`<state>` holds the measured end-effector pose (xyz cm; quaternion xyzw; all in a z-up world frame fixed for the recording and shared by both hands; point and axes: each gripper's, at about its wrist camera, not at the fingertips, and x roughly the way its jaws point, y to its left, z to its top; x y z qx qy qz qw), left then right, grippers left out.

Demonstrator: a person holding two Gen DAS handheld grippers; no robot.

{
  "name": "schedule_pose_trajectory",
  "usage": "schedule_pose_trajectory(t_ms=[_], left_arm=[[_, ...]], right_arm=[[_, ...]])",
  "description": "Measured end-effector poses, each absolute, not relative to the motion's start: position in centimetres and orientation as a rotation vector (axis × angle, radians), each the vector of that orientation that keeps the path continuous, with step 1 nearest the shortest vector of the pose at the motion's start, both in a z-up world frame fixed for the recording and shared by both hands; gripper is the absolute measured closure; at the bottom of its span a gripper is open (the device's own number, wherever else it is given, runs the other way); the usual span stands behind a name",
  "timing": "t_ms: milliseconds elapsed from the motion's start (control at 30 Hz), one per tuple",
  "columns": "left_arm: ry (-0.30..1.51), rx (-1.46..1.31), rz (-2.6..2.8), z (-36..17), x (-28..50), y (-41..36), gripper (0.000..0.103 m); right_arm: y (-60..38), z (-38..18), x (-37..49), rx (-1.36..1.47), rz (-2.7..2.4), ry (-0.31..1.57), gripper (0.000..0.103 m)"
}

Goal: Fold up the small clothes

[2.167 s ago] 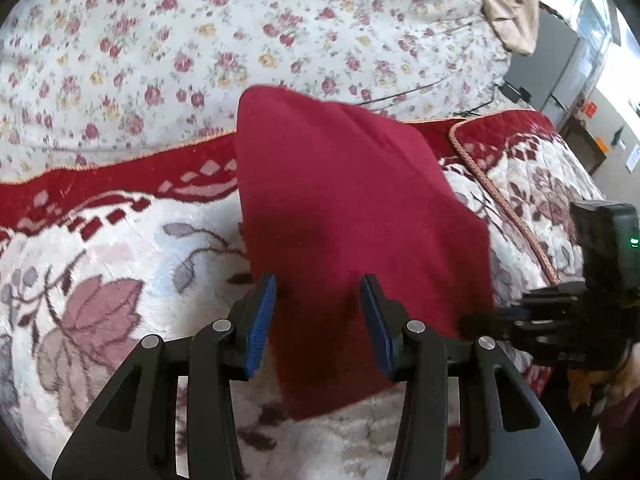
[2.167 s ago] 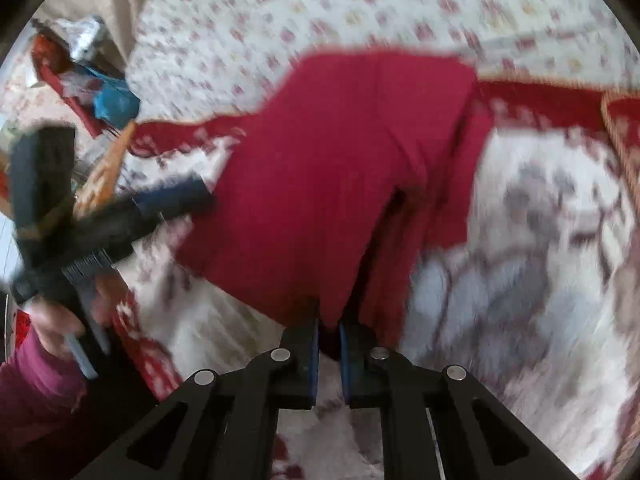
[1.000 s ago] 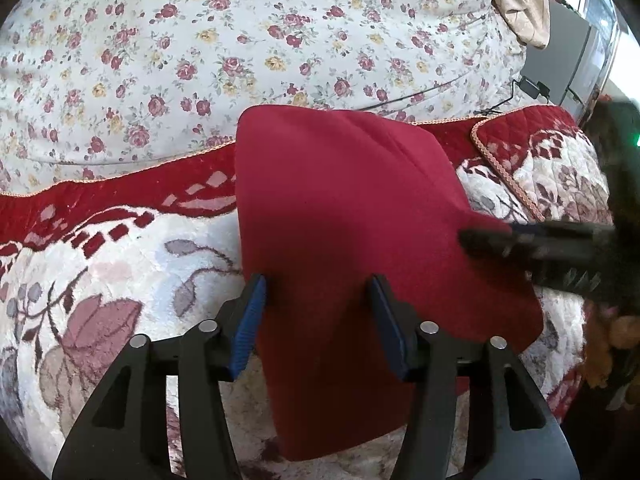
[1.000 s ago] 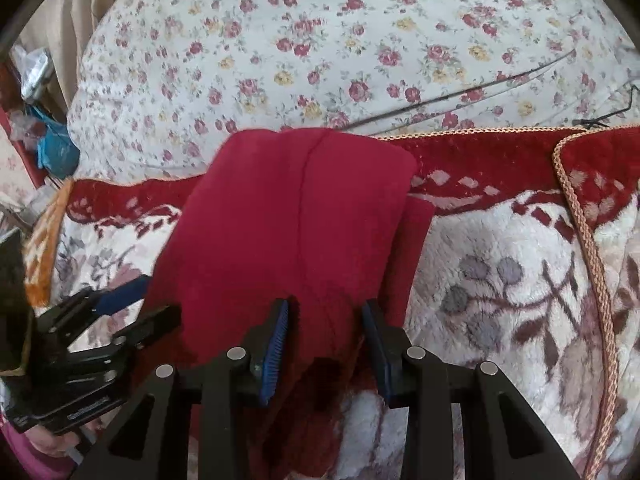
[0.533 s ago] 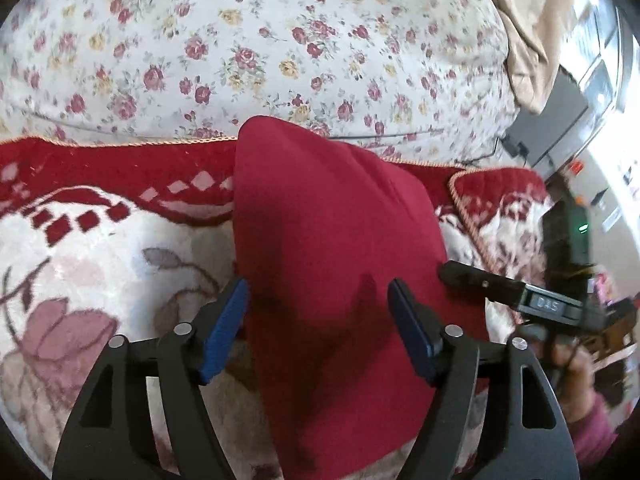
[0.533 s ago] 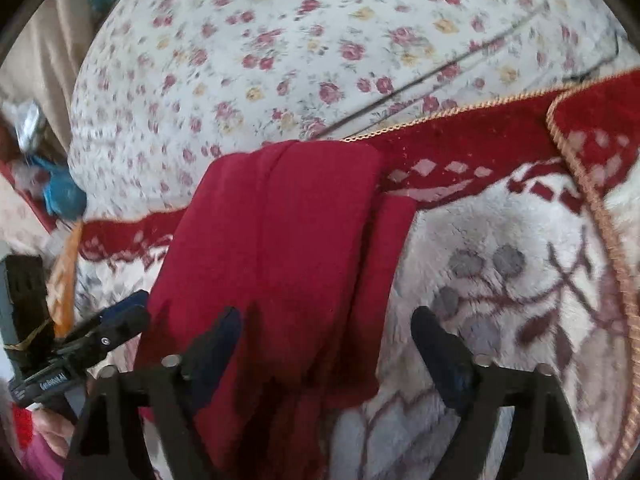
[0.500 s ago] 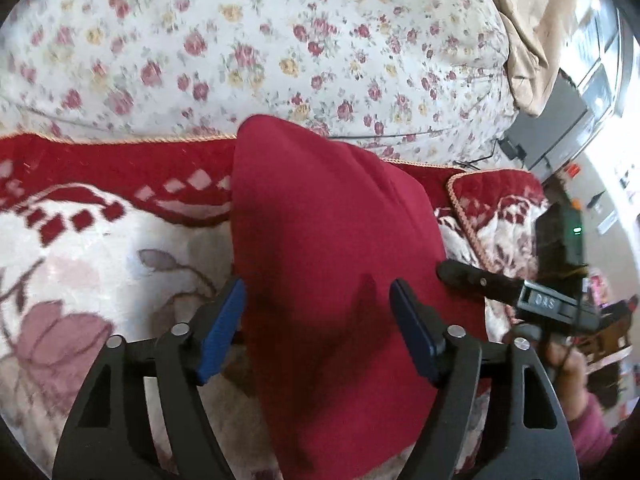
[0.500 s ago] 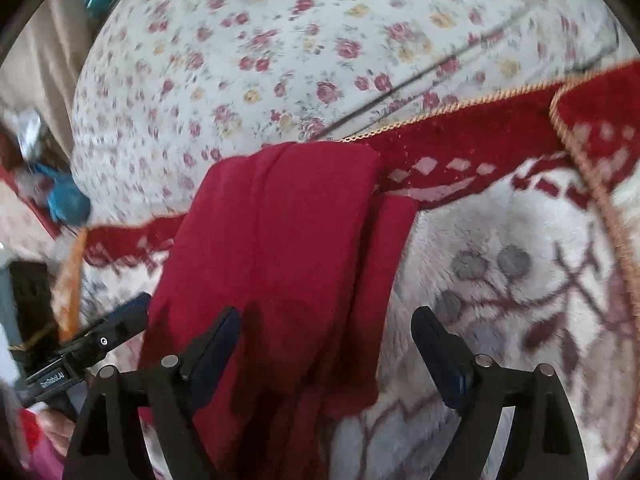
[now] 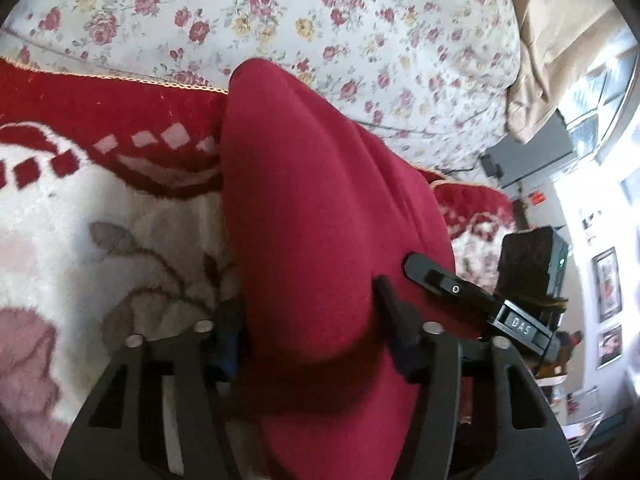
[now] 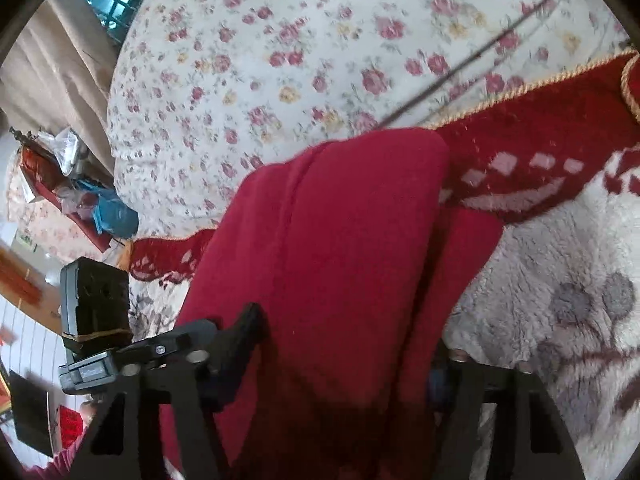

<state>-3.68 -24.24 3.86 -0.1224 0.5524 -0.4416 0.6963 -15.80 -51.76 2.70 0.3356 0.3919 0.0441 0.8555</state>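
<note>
garment point(image 9: 320, 216) on blanket point(image 9: 100, 208), quilt point(image 9: 280, 20) behind

- "DAS": white letters on a small dark plate on the right gripper point(image 9: 432, 280), seen from the left wrist.
- Nothing else legible.

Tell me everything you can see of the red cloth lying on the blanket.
The red cloth is plain dark red, soft and matte, with no print. It lies folded in layers on the patterned blanket, its far end reaching the flowered sheet. One lower layer shows at its side in the right wrist view. Its near end bulges up between the wide fingers of the left gripper and the right gripper.
</note>
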Motion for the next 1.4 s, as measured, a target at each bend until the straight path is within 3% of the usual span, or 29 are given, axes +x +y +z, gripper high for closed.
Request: schedule_pose_trajectory(t_ms=[67,233,400,500,533,733,867,1033,1200,1400], left_arm=[[1.240,-0.277,-0.979,5.4,-4.5,-23.1,0.049],[1.231,-0.181,-0.900,9.2,-8.3,-18.6,0.049],[1.256,-0.135,-0.809,8.2,-10.5,-14.3,0.049],[1.267,-0.108,-0.758,6.0,-11.0,-13.2,0.047],[1.243,-0.102,-0.744,5.9,-11.2,-12.8,0.045],[1.070,-0.016,-0.672,7.8,-13.0,-12.3,0.045],[0.990,0.055,-0.652,8.4,-14.2,-12.7,0.043],[0.911,0.109,-0.616,8.8,-15.4,-13.2,0.043],[0.883,0.109,-0.601,8.9,-16.1,-13.2,0.043],[0.857,0.117,-0.588,9.2,-17.2,-13.4,0.043]], right_arm=[[-51.5,3.8,-16.1,0.734,0.118,0.814,0.052],[-47.9,7.0,-17.6,0.763,0.227,0.833,0.053],[-44.3,5.2,-18.3,0.847,0.294,0.907,0.053],[-43.0,4.3,-18.6,0.714,0.192,0.987,0.051],[-42.9,4.7,-19.0,0.666,0.167,0.983,0.046],[-40.7,10.5,-22.5,0.436,0.171,0.888,0.046],[-35.3,12.1,-23.5,0.249,0.252,0.859,0.061],[-33.7,7.8,-23.2,0.104,0.097,0.968,0.067],[-34.8,6.3,-24.1,0.138,0.045,0.941,0.068],[-34.6,8.6,-25.4,0.199,0.057,0.911,0.068]])
